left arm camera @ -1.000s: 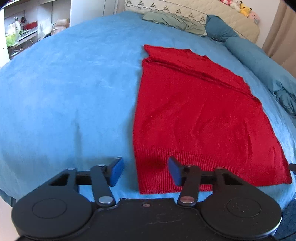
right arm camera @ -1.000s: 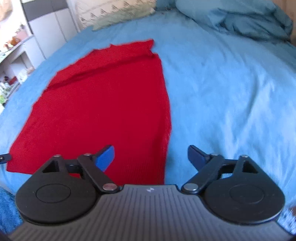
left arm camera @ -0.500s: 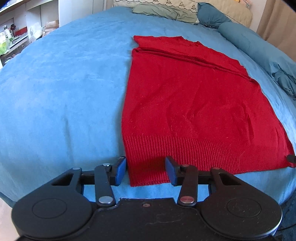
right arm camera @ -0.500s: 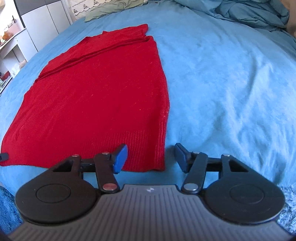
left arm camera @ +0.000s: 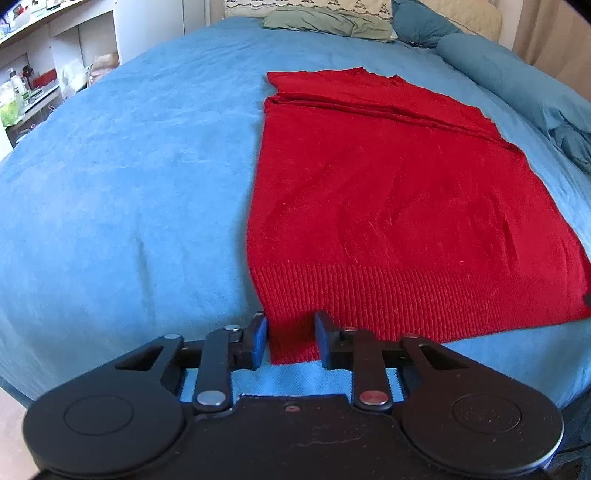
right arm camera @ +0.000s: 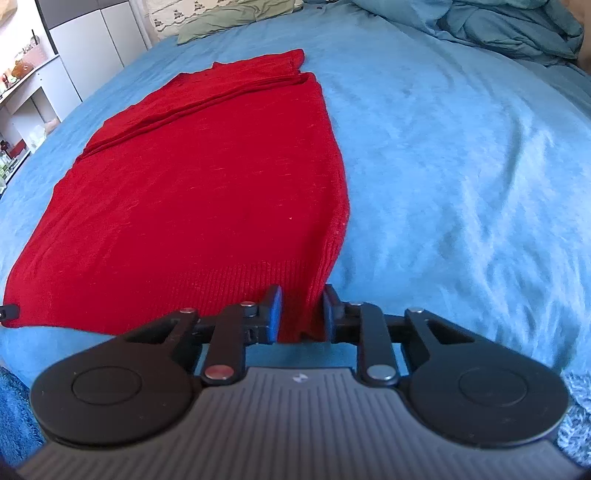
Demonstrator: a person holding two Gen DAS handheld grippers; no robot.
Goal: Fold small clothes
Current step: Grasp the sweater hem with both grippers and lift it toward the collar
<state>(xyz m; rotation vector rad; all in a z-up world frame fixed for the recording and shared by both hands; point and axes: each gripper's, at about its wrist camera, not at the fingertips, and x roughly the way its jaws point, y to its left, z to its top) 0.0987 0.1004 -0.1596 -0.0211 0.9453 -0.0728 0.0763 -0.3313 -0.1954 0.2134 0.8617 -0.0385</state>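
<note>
A red knit sweater (left arm camera: 388, 199) lies flat on the blue bed (left arm camera: 129, 184), ribbed hem toward me, sleeves folded across the far end. My left gripper (left arm camera: 290, 338) has its jaws around the near left hem corner, narrowly apart, with cloth between them. In the right wrist view the sweater (right arm camera: 207, 192) spreads to the left, and my right gripper (right arm camera: 301, 314) has its jaws around the near right hem corner, which bunches up between the pads. Both grips look partly closed, not fully pinched.
Pillows (left arm camera: 328, 26) and a teal bolster (left arm camera: 517, 74) lie at the head of the bed. A rumpled teal duvet (right arm camera: 509, 29) sits at the far right. White shelves (left arm camera: 44, 74) stand left of the bed. A blue rug (right arm camera: 14, 417) lies below.
Both grippers moved forward onto the hem corners and their jaws closed from wide open to narrow. The right hem corner has lifted and bunched between the right jaws.
</note>
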